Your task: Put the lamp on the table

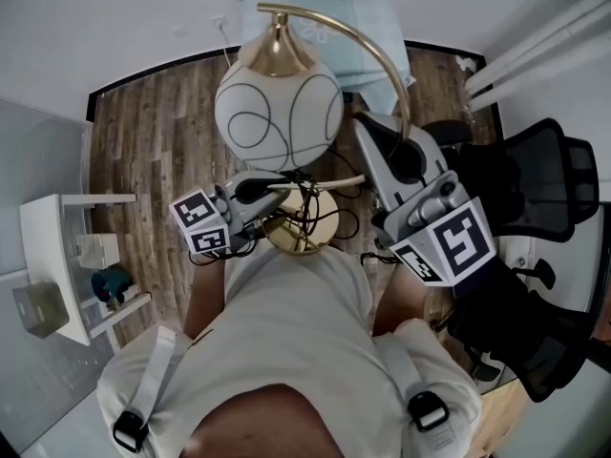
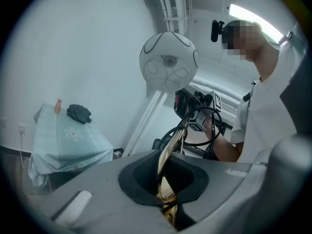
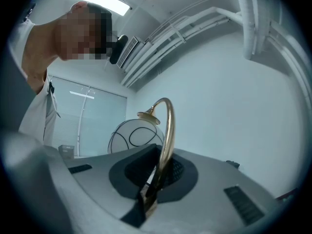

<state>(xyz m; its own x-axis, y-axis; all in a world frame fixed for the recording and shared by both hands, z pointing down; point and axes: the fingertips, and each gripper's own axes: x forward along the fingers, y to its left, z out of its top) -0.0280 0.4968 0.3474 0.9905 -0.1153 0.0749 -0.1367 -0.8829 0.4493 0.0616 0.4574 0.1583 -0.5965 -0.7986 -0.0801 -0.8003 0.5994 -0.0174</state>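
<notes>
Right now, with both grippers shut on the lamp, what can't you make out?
- Head view: table cut off by the top edge and partly behind the globe shade; free room unclear.
- Head view: lamp base half hidden by the left gripper and cord.
- View from the right gripper: table out of frame.

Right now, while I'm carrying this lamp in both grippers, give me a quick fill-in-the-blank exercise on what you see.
1. The globe shade is white with thin ____ lines.
2. The left gripper and the right gripper are each not open but ____ on the gold stem.
3. The table by the wall is draped with a pale green ____.

Missing words: black; shut; cloth.
</notes>
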